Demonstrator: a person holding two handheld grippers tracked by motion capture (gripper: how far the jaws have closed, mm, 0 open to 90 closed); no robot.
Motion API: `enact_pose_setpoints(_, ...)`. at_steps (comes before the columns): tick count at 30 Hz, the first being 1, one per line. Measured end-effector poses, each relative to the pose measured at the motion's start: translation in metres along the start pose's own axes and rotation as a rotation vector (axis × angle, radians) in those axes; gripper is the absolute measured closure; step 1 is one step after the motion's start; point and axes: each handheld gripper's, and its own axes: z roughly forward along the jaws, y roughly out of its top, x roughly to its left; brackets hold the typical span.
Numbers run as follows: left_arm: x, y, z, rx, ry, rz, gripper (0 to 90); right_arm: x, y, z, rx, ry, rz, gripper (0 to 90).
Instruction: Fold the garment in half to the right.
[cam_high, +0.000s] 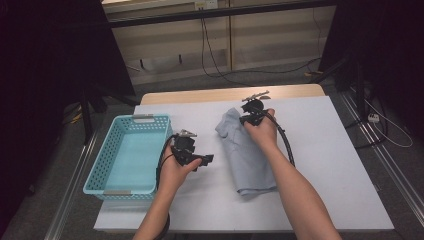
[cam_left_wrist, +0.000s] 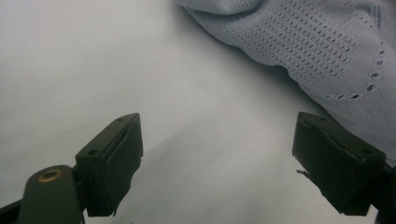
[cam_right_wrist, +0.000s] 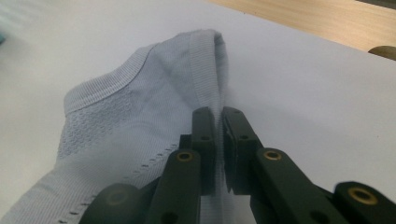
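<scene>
High view | right tongs (cam_high: 246, 119) pinch garment (cam_high: 247, 157) edge | left tongs (cam_high: 204, 161) level, agape

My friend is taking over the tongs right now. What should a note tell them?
Right tongs: shut on the ribbed edge of the light blue garment, at its far end.
Left tongs: open, holding nothing, over the white table cover beside the garment.
Blue basket: at the table's left, nothing in it.
Done: garment pinched on one side.
Left: probably grip it with the left tongs too, then lift or fold it, perhaps move it to the basket.
</scene>
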Motion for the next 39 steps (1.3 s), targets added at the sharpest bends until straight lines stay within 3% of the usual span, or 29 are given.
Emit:
enact_pose_setpoints(3,0.001,-0.001,-0.001,0.002,0.000,0.000,16.5,0.000,-0.001,-0.002,-0.009,0.005,0.004,79.1)
enact_pose_setpoints(6,0.003,-0.001,-0.001,-0.004,-0.003,-0.010,16.4,-0.001,-0.001,-0.009,-0.017,-0.001,-0.002,65.7)
enact_pose_setpoints(10,0.004,0.000,-0.001,-0.001,-0.005,-0.014,16.1,0.000,-0.005,-0.022,-0.020,0.017,-0.028,54.4)
enact_pose_setpoints(14,0.003,0.001,0.000,-0.003,-0.006,-0.013,15.9,-0.001,-0.013,-0.037,-0.043,0.058,-0.018,43.8)
enact_pose_setpoints(18,0.002,0.003,0.002,0.000,-0.006,-0.009,15.9,-0.002,-0.024,-0.055,-0.086,0.070,-0.032,39.1)
enact_pose_setpoints(21,0.002,0.005,0.004,0.005,-0.003,-0.008,15.9,-0.002,-0.034,-0.065,-0.080,0.122,-0.014,33.0)
enact_pose_setpoints(23,0.003,0.006,0.006,0.012,-0.003,-0.003,15.9,0.000,-0.039,-0.072,-0.089,0.132,-0.026,31.3)
enact_pose_setpoints(31,0.007,0.013,0.016,0.008,-0.023,-0.013,15.5,-0.001,-0.063,-0.088,-0.079,0.148,-0.030,22.0)
enact_pose_setpoints(39,0.019,0.032,0.020,0.000,0.003,0.003,21.5,-0.003,-0.093,-0.110,-0.119,0.155,-0.031,19.5)
